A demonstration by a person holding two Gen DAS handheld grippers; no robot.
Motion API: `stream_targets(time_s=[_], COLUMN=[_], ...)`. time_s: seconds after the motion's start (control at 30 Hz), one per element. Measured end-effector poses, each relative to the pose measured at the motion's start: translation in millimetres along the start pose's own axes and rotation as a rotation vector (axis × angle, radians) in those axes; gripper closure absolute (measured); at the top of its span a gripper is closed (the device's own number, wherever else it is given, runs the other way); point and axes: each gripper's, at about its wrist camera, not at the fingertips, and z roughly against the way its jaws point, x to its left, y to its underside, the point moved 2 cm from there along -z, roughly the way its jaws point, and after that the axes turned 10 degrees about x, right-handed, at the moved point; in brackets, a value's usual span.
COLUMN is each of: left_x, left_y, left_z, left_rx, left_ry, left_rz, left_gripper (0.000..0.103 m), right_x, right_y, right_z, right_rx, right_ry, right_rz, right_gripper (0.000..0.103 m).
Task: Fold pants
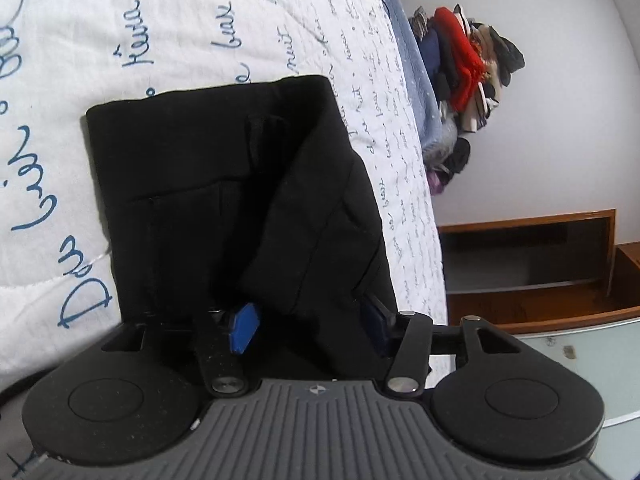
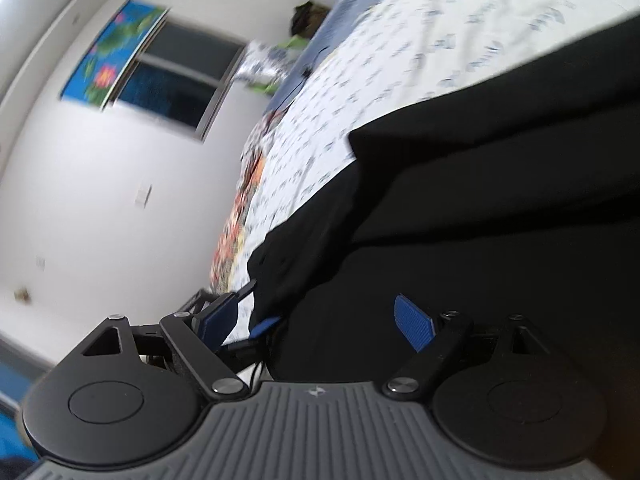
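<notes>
- The black pants [image 1: 224,184], soft matte cloth folded into a thick rectangle, lie on the quilted white bedspread [image 1: 120,40] printed with blue script.
- The left gripper [image 1: 308,326] is released, its blue pads clear of the fold between them.
- The right gripper [image 2: 316,320] gapes wide at the pants' near edge; bare bedspread lies beyond.

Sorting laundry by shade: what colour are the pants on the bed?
Black pants, clearest in the left wrist view.
</notes>
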Motion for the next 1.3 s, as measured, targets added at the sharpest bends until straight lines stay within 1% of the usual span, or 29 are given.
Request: stream_targets(time_s=[0.07, 0.1, 0.13, 0.17, 0.2, 0.27, 0.33, 0.43, 0.5, 0.6, 0.7, 0.8, 0.87, 1.0, 1.03, 1.07, 1.1, 1.13, 1.17, 1.2, 1.27, 1.3], left_x=[-1.1, -2.3, -4.2, -4.9, -5.9, -14.3, -30.5, -58.9, -76.6, -96.2, -100.3, -99.3, -94.0, -80.2, -77.6, -76.0, -73.7, -71.8, -70.8, -69.0, -63.8, -60.6], left_y=[2.1, 3.2, 4.0, 4.2, 5.3, 7.3, 6.1, -2.3, -8.9, -14.9, -12.1, -3.3, -0.9, -1.9, -4.2, -6.8, -9.6, -12.1, -14.7, -16.8, -21.6, -23.3], left_z=[-0.7, -1.0, -2.1, -3.0, -2.7, 2.6, 10.6, 31.5, 43.4, 60.9, 80.8, 95.4, 101.8, 106.7, 106.0, 105.7, 104.4, 103.6, 102.9, 102.7, 102.0, 102.5], left_rx=[-0.034, -0.052, -0.067, -0.073, -0.084, -0.12, -0.166, -0.221, -0.237, -0.227, -0.201, -0.185, -0.18, -0.165, -0.166, -0.165, -0.165, -0.162, -0.157, -0.153, -0.144, -0.145], left_ry=[-0.019, -0.044, -0.08, -0.104, -0.108, -0.11, -0.086, -0.017, 0.017, 0.073, 0.126, 0.166, 0.177, 0.181, 0.178, 0.172, 0.166, 0.164, 0.165, 0.163, 0.154, 0.145], left_rz=[0.01, 0.002, -0.011, -0.02, -0.024, -0.073, -0.163, -0.253, -0.292, -0.323, -0.358, -0.388, -0.401, -0.372, -0.367, -0.365, -0.359, -0.354, -0.356, -0.361, -0.364, -0.369], left_gripper=[0.051, 0.065, 0.09, 0.091, 0.093, 0.095, 0.095, 0.096, 0.096, 0.096, 0.096, 0.096, 0.096, 0.096, 0.096, 0.096, 0.096, 0.096, 0.096, 0.096, 0.096, 0.096], right_x=[-3.3, -5.0, -6.7, -7.6, -9.0, -11.0, -14.7, -31.4, -47.0, -62.3, -66.5, -68.2, -69.6, -67.0, -66.7, -62.2, -57.7, -51.8, -44.4, -42.4, -35.1, -31.4], right_y=[-2.0, -2.1, -3.0, -2.3, -3.0, -4.2, -5.7, -13.9, -18.5, -22.7, -26.1, -27.3, -28.7, -28.6, -26.6, -24.2, -23.4, -22.7, -21.6, -18.6, -13.5, -8.8], right_z=[3.9, 5.2, 5.1, 5.4, 4.0, 5.7, 14.8, 27.8, 37.3, 40.5, 31.6, 19.9, 14.8, 10.9, 12.7, 14.8, 19.4, 21.1, 19.5, 20.2, 19.7, 21.2], right_rx=[-0.021, -0.031, -0.036, -0.04, -0.042, -0.058, -0.098, -0.166, -0.218, -0.264, -0.241, -0.233, -0.236, -0.252, -0.277, -0.323, -0.343, -0.343, -0.325, -0.323, -0.319, -0.319], right_ry=[-0.004, -0.001, 0.0, -0.002, -0.002, 0.001, 0.005, -0.023, -0.067, -0.101, -0.102, -0.142, -0.15, -0.099, -0.091, -0.085, -0.07, -0.041, 0.005, 0.03, 0.072, 0.08], right_rz=[-0.009, -0.009, -0.012, -0.017, -0.022, -0.028, -0.045, -0.145, -0.255, -0.353, -0.395, -0.428, -0.442, -0.429, -0.418, -0.382, -0.341, -0.293, -0.255, -0.243, -0.201, -0.184], right_gripper=[0.017, 0.017, 0.017, 0.017, 0.017, 0.017, 0.017, 0.017, 0.017, 0.017, 0.017, 0.017, 0.017, 0.017, 0.017, 0.019, 0.038, 0.058, 0.089, 0.093, 0.096, 0.097])
